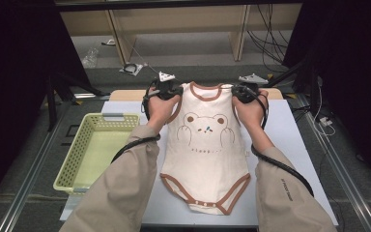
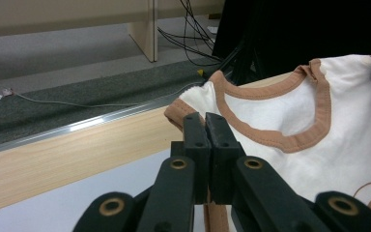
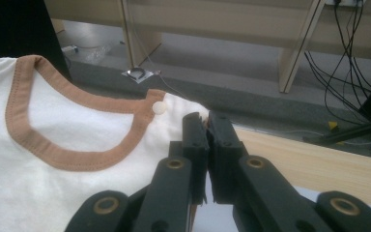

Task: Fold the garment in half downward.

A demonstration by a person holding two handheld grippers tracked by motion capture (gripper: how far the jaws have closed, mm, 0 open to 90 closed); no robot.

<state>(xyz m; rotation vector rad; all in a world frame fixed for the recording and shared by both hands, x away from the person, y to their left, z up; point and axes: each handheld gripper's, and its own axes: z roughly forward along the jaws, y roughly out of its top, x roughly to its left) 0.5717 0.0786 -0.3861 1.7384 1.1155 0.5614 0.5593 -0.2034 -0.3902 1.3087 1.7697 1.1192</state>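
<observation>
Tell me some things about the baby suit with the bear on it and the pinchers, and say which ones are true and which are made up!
1. The cream baby bodysuit with brown trim has a bear drawn on its front. True.
2. The left gripper is wide open above the bodysuit. False: its jaws are shut on the bodysuit's shoulder.
3. The right gripper is shut on the bodysuit's other shoulder, near a small white snap button. True.
4. The bodysuit lies inside the pale yellow plastic basket. False: it lies on the white table top, and the basket stands to its left.
5. The bodysuit's neckline trim is blue. False: it is brown.
</observation>
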